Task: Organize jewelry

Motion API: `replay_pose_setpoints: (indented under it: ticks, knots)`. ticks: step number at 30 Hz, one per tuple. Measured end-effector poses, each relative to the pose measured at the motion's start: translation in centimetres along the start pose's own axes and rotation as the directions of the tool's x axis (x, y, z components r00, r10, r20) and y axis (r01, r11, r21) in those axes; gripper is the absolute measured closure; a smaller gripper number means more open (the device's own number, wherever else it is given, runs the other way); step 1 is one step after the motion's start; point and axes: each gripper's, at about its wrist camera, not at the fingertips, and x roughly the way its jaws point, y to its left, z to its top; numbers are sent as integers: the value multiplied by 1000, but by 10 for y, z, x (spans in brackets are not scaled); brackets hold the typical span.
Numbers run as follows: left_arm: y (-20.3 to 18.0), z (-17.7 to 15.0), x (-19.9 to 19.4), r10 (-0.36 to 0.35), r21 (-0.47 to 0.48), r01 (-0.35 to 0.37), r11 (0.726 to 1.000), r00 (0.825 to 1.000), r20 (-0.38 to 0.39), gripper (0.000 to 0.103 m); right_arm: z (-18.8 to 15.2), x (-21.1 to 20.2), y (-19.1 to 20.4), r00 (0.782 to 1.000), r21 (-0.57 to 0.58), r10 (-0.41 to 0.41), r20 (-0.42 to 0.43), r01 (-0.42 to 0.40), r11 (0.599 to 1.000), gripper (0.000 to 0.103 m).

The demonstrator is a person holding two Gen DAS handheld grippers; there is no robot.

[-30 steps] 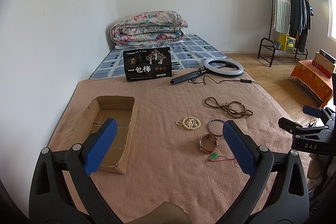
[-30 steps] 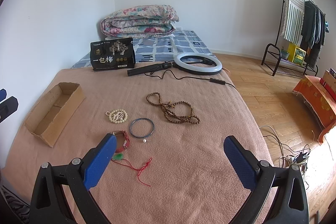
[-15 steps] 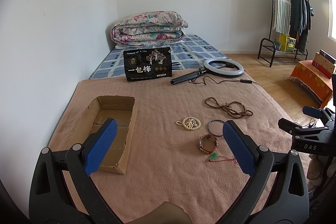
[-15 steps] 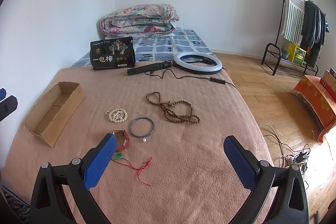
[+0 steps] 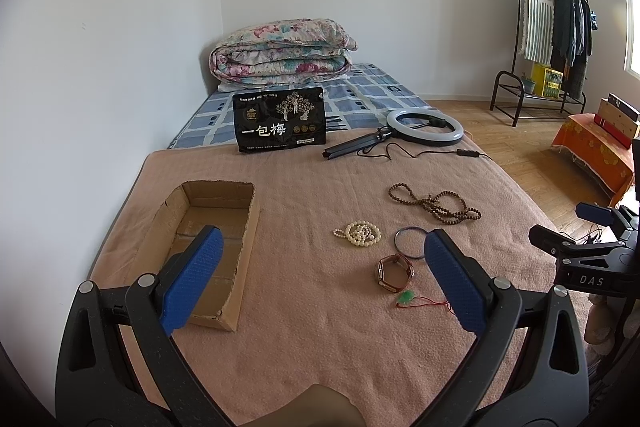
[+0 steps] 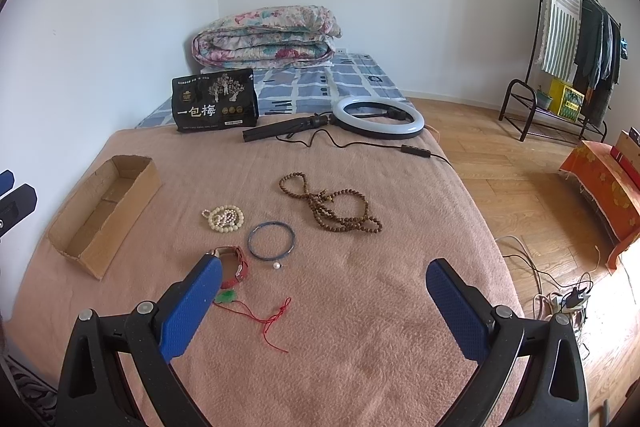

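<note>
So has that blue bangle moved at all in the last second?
No. In the right wrist view the blue bangle lies in the same spot beside the white beads and the small pearl.

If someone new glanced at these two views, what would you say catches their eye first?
Probably the jewelry scattered on the pink blanket: a long brown bead necklace, a coiled pearl strand, a blue bangle, a red-strapped watch and a green pendant on red cord. To their left lies an open cardboard box with nothing visible inside. Both grippers, left and right, hover with jaws wide apart, holding nothing.
</note>
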Motion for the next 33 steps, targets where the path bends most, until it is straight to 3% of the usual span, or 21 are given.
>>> replay_pose_setpoints:
  ticks: [9, 33]
  knots:
    - [0, 2, -3, 1, -1, -1, 1000, 1000, -8, 0, 2, 2, -2, 1000, 4, 0, -10, 0, 1000, 0]
    - [-4, -10, 50, 8, -6, -8, 1000, 996, -90, 1, 16, 23, -9, 998, 35, 12, -66, -9, 999, 0]
